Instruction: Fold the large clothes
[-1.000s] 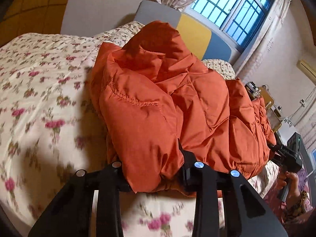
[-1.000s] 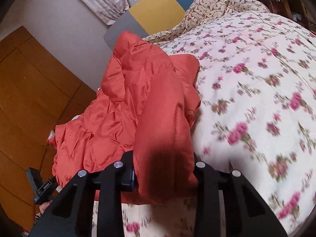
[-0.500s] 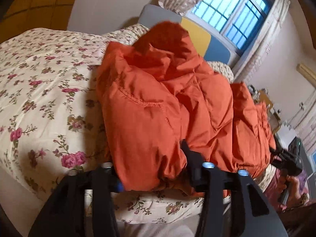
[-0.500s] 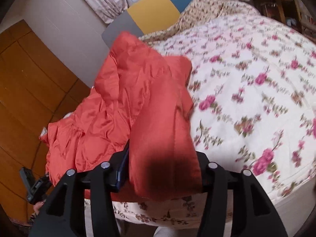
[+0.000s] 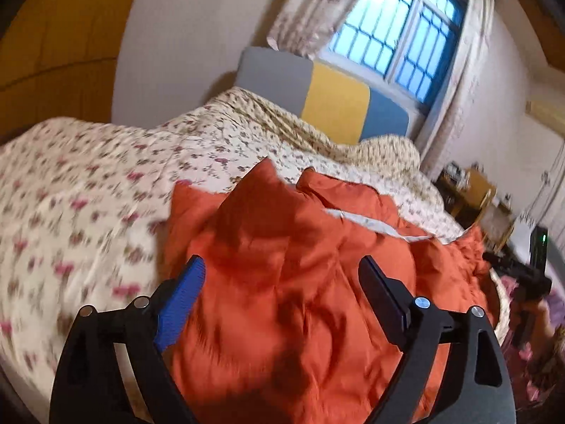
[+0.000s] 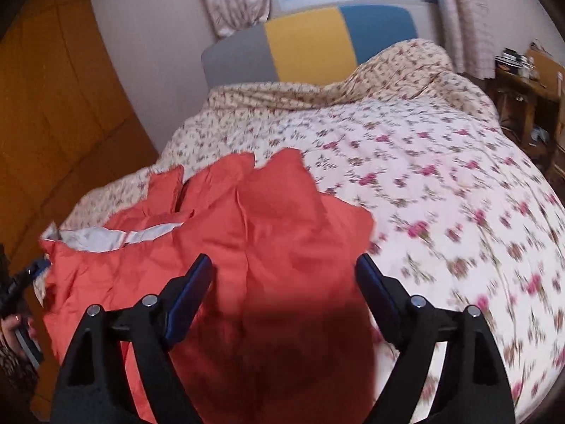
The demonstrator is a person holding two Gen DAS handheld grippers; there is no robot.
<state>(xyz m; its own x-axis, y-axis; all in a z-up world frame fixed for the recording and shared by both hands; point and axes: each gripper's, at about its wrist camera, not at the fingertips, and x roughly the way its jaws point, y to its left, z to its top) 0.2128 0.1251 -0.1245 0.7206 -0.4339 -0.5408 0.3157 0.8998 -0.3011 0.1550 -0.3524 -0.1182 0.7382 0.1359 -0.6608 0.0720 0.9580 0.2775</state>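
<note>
An orange puffer jacket [image 5: 300,282] lies spread on the floral bed, with a strip of white lining [image 5: 367,224] showing near its top. It also shows in the right wrist view [image 6: 254,247]. My left gripper [image 5: 282,272] is open above the jacket, its fingers apart and holding nothing. My right gripper [image 6: 284,270] is open too, above the jacket's right part. The right gripper also appears at the far right of the left wrist view [image 5: 529,275], held by a hand.
The floral quilt [image 6: 441,183] covers the bed. A grey, yellow and blue headboard [image 6: 307,42] stands under a barred window [image 5: 399,46]. A wooden wardrobe [image 6: 53,106] is on the left, a wooden desk [image 6: 529,81] on the right.
Both grippers have opened and let go of the jacket's edge. The jacket has dropped flat on the bed and both cameras have lifted and pulled back.
</note>
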